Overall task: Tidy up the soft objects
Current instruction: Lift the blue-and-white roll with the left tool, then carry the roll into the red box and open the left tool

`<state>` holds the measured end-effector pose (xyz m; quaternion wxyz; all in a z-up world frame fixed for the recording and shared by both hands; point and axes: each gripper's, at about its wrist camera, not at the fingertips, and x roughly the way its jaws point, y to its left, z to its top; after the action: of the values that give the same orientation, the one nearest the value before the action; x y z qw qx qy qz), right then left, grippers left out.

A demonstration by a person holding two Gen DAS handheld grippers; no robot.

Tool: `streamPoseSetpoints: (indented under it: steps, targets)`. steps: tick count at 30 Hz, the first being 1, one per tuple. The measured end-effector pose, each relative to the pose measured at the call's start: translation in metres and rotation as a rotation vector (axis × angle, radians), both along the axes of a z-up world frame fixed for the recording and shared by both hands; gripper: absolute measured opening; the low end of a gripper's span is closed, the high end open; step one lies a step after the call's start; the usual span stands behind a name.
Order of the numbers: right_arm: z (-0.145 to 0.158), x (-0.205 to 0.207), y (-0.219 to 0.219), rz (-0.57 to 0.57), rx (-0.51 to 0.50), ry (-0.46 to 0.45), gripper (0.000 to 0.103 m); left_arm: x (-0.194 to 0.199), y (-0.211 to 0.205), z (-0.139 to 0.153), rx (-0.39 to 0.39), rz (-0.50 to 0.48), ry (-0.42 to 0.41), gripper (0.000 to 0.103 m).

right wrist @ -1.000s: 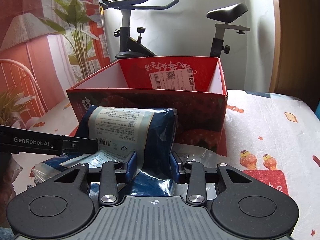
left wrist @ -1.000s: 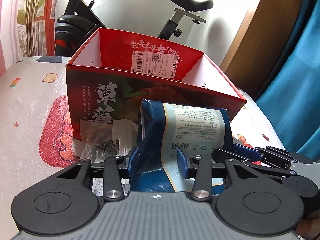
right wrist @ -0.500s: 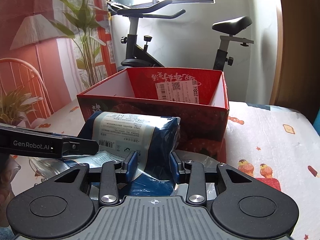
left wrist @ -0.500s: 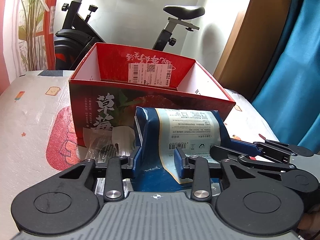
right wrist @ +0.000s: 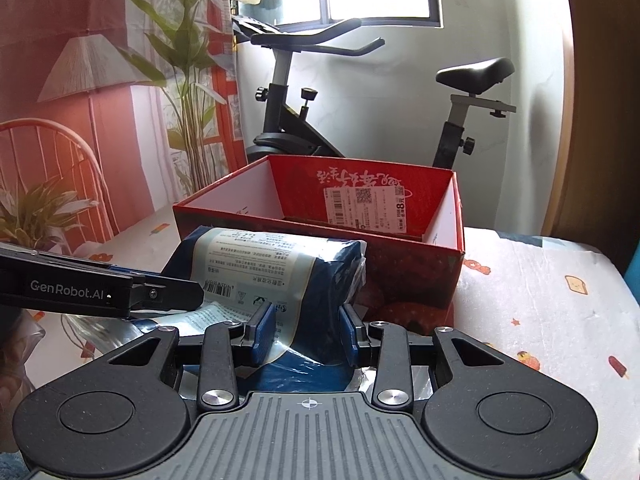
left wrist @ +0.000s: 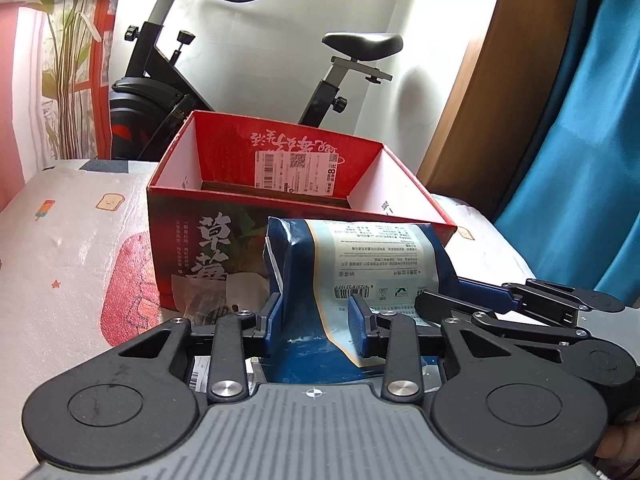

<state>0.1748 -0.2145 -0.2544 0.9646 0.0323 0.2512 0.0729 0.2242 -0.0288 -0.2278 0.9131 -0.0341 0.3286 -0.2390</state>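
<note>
A soft blue package with a pale label is held between both grippers in front of an open red cardboard box. My left gripper is shut on the package's left end. My right gripper is shut on its right end; the package and the box show in the right wrist view too. The package sits just below the box's near rim. The box holds nothing I can see. Each gripper shows in the other's view.
A clear plastic bag with dark contents lies against the box's front left. A patterned cloth covers the table. An exercise bike stands behind the box, a blue curtain at right, a plant at left.
Both grippers have risen with the package in them. The box now appears lower in both views and more of its inside shows.
</note>
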Motion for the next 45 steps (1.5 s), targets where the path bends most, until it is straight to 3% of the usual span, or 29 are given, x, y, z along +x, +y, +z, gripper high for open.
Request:
streamPoseSetpoints:
  steps: [10, 14, 20, 26, 35, 45]
  targets:
    - [0.048, 0.035, -0.004, 0.041, -0.033, -0.056, 0.033, 0.024, 0.003, 0.039, -0.029, -0.011, -0.077, 0.037]
    - [0.071, 0.076, -0.013, 0.068, -0.042, -0.040, 0.033, 0.054, -0.001, 0.054, -0.041, -0.027, -0.085, 0.037]
    - [0.087, 0.148, -0.022, 0.103, -0.095, 0.002, 0.033, 0.115, -0.019, 0.070, 0.001, -0.047, -0.095, 0.037]
    - [0.066, 0.214, -0.041, 0.075, -0.082, 0.115, 0.033, 0.169, -0.048, 0.062, 0.055, -0.090, -0.052, 0.037]
    - [0.018, 0.263, -0.046, 0.058, -0.106, 0.299, 0.033, 0.223, -0.071, 0.014, 0.091, -0.115, 0.138, 0.037]
    - [-0.003, 0.272, -0.047, 0.014, -0.103, 0.363, 0.034, 0.231, -0.076, -0.002, 0.161, -0.130, 0.137, 0.037]
